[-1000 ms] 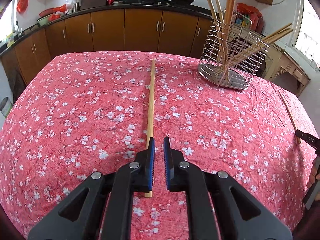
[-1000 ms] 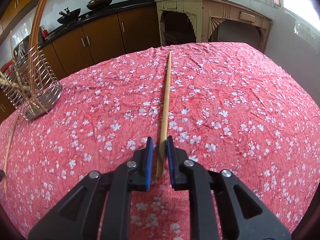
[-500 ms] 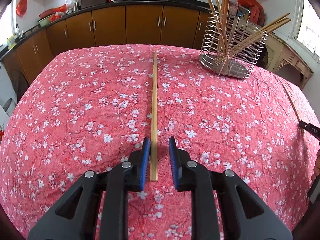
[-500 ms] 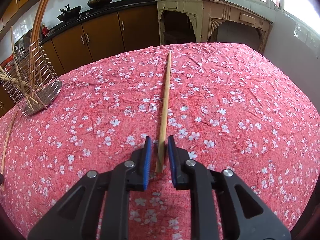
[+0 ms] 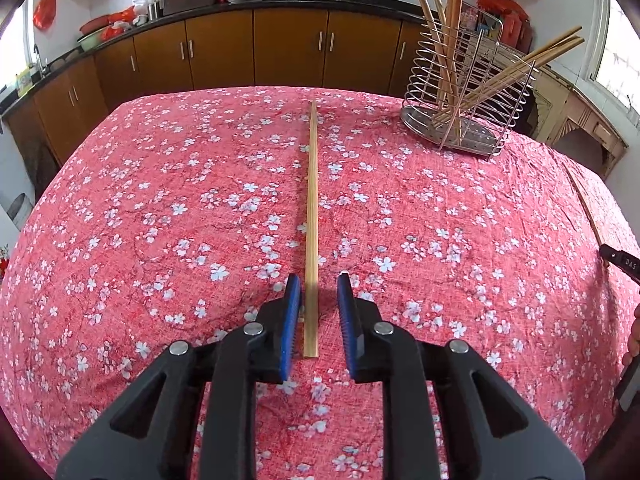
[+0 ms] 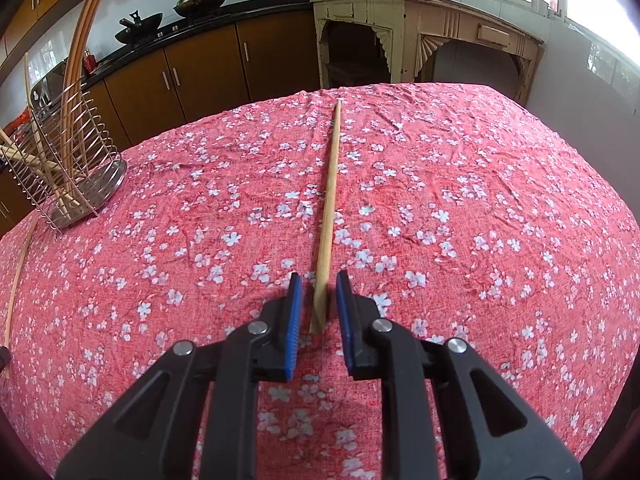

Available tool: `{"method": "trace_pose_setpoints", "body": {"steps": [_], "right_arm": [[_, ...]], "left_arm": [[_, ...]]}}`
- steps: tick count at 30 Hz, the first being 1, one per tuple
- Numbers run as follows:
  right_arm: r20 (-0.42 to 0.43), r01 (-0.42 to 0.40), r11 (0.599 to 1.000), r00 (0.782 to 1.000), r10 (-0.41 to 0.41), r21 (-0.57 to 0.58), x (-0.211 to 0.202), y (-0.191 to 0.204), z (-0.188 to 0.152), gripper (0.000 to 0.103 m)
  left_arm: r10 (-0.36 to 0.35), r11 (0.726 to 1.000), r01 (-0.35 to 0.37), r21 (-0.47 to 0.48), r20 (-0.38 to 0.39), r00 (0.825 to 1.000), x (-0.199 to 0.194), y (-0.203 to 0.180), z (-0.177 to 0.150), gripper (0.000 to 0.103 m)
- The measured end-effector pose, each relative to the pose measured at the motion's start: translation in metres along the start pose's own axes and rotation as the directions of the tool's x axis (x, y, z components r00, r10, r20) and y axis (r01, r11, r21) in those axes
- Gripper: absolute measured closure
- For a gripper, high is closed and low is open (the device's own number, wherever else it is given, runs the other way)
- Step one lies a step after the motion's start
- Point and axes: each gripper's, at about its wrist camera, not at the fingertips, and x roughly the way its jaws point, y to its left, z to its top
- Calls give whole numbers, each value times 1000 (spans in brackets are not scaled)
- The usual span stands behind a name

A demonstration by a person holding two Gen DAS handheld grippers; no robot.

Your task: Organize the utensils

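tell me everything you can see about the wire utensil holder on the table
The wire utensil holder is a shiny metal basket: thin wire rings and uprights on a perforated metal base. It stands upright on the red floral tablecloth at the far side of the table. Several pale wooden chopsticks lean inside it, some near upright, some slanting out over the rim. Neither gripper touches it.

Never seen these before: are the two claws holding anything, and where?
Nothing is gripped. The left claw, its jaws just opened wider, straddles the near end of one chopstick; the right claw straddles a second chopstick. Pads touch neither.
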Motion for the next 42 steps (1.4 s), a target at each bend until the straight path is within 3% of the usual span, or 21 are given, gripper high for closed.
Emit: {"method": "trace_pose_setpoints", "body": {"steps": [21, 24, 27, 36, 42], "right_arm": [[0, 30, 999, 1000, -30, -37, -4, 8, -5, 85], [0, 32, 999, 999, -32, -38, -4, 8, -5, 85], [0, 26, 999, 1000, -26, -39, -4, 9, -5, 93], [27, -3, 1000, 1000, 3, 4, -10, -1, -4, 95], [70, -21, 1000, 997, 20, 18, -24, -8, -2, 95]], "left_arm": [[2, 1000, -2, 12, 0, 1000, -8, -4, -10, 82], [36, 999, -35, 25, -2, 999, -8, -6, -11, 88], [56, 997, -56, 44, -4, 998, -6, -11, -11, 95], [26, 998, -25, 52, -5, 1000, -9, -9, -12, 96], [2, 998, -4, 57, 39, 999, -25, -3, -11, 96]]}}
